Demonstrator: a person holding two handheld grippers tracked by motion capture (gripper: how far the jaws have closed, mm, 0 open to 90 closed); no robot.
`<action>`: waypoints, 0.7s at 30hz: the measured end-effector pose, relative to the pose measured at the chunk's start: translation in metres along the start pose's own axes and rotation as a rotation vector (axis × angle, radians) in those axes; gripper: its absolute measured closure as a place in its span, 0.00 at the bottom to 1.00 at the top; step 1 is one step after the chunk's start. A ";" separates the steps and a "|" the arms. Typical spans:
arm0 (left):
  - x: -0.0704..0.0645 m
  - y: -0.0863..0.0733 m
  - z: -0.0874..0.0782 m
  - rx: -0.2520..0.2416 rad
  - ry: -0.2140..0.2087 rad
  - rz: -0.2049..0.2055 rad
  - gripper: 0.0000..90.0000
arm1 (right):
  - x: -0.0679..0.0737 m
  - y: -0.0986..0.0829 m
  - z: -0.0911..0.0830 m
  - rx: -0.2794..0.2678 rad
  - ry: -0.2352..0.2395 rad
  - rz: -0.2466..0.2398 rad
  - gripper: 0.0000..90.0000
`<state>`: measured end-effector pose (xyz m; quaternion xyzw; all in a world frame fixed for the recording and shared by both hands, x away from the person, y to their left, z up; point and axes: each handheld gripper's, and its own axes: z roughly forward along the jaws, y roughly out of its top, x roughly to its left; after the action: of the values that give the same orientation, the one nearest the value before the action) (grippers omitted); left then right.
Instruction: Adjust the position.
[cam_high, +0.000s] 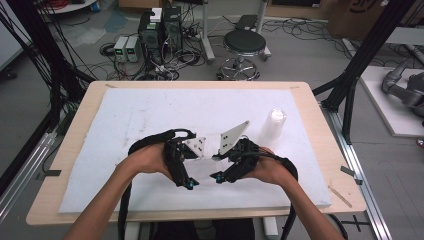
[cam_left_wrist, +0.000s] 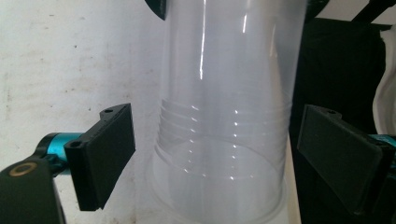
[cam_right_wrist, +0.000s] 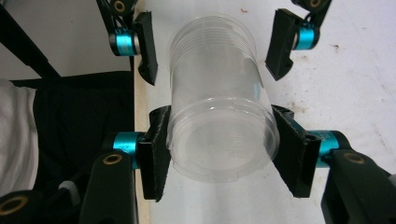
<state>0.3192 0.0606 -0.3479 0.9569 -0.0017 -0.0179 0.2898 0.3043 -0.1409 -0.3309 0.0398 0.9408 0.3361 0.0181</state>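
Clear cup stack (cam_high: 205, 167), high view: lower centre, between both grippers, above white foam board (cam_high: 125, 115).
Left gripper (cam_left_wrist: 212, 154) view: jaws wide apart, flanking stack (cam_left_wrist: 224, 116), not touching.
Right gripper (cam_right_wrist: 223, 151) view: jaws clamped on stack's (cam_right_wrist: 219, 126) near end, centre frame.

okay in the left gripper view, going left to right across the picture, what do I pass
Left jaw pad of the left gripper, then the clear plastic cup standing between the jaws with a gap on each side, then the right jaw pad.
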 end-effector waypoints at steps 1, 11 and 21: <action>0.000 -0.002 0.000 -0.029 0.000 -0.024 0.13 | 0.000 -0.001 -0.001 -0.008 -0.001 0.001 0.48; -0.009 -0.046 -0.007 -0.376 0.096 -0.103 0.12 | -0.002 -0.030 -0.015 -0.184 -0.012 0.053 0.48; -0.018 -0.074 -0.002 -0.646 0.130 -0.173 0.08 | -0.001 -0.056 -0.016 -0.361 -0.025 0.093 0.48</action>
<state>0.3006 0.1235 -0.3861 0.8113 0.1039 0.0189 0.5750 0.3011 -0.1948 -0.3541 0.0836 0.8622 0.4992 0.0214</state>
